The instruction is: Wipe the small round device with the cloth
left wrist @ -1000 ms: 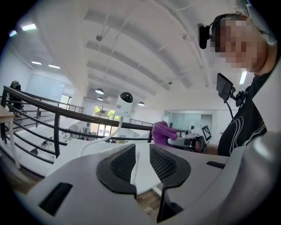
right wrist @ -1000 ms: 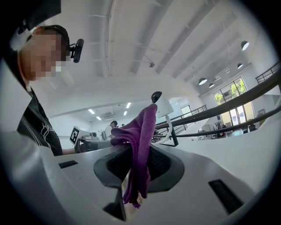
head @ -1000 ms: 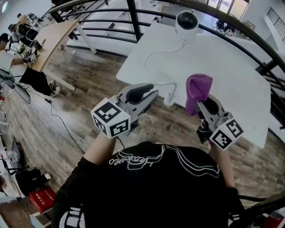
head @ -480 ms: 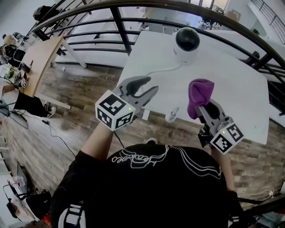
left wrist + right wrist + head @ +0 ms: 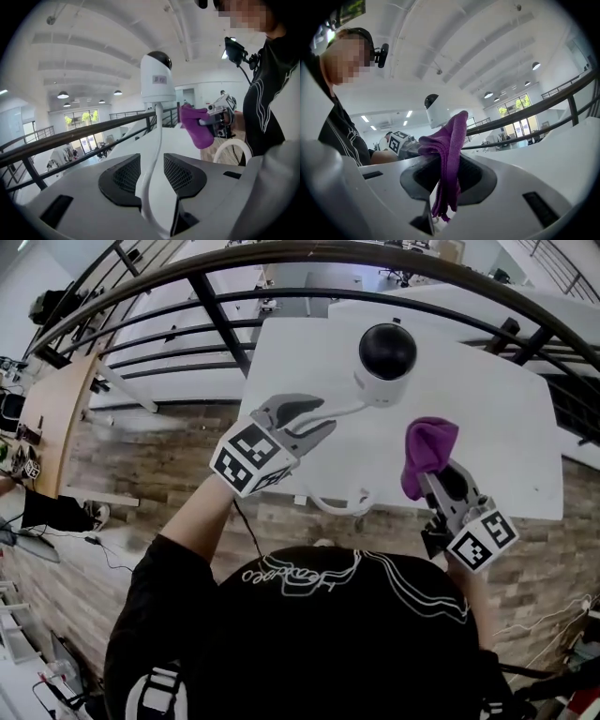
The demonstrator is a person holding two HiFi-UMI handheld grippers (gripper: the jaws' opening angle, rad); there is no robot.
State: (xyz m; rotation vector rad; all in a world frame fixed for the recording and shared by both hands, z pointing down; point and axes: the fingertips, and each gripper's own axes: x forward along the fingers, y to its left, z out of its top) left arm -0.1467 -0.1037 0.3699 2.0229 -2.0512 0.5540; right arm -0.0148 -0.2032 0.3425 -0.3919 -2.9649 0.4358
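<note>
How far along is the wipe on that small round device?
Done: purple cloth is clamped in the right hand-held gripper. In hand: the left hand-held gripper, jaws just opened, has the white cable loose between them. Left: cloth not yet touching the round device; all the wiping.

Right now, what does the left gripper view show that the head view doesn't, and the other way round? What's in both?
Left gripper view only: the white cable runs between the jaws of the left gripper, which have just been opening and stand apart, not clamping it; a small label on the device. Head view only: that gripper's marker cube and the whole top of the table. Both: the device on the table, the cable's loop, the purple cloth clamped in the right gripper.
</note>
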